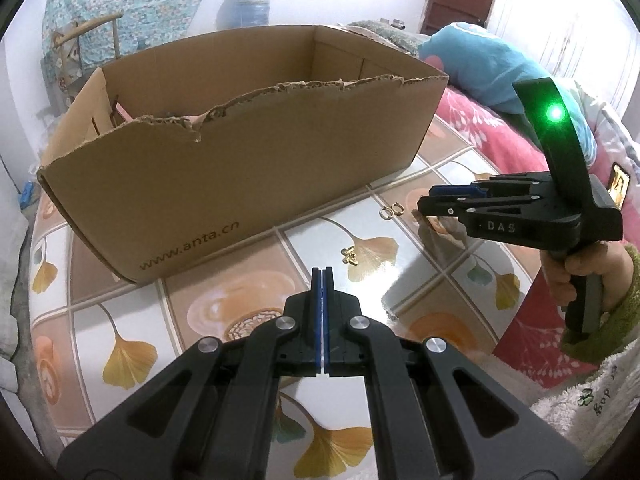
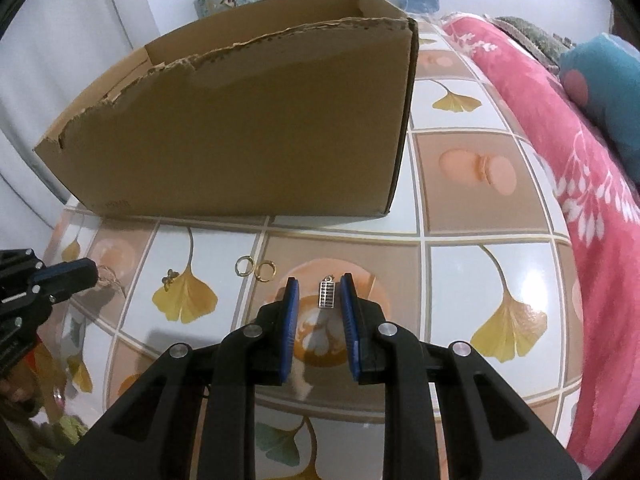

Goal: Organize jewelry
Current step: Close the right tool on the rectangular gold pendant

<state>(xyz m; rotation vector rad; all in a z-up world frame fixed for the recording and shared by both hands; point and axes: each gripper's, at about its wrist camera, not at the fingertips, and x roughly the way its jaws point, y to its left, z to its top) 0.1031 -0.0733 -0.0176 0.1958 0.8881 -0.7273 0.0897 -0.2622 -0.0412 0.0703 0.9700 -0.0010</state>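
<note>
Nearest in the left wrist view, the left gripper (image 1: 322, 276) hangs over the table (image 1: 224, 300) with its jaws pressed together and nothing between them. Just beyond its tips a small gold butterfly charm (image 1: 349, 255) lies on a ginkgo-leaf tile.

In the right wrist view, the right gripper (image 2: 320, 288) has its blue pads apart, straddling a small silver pendant (image 2: 326, 294) that lies on the table; the pads do not appear to touch it, so it is bracketed, not yet gripped. A little further on, two gold hoop earrings (image 2: 256, 269) lie side by side, loose on the surface.

Beyond them all stands the cardboard box (image 2: 256, 132), its near wall torn along the top, set toward the table's far edge. Whether any jewelry lies inside it cannot be seen.

Judging by this, the sorting is early or midway: at least four pieces remain out on the table, none is held, and the pendant looks like the next one to be picked up.
</note>
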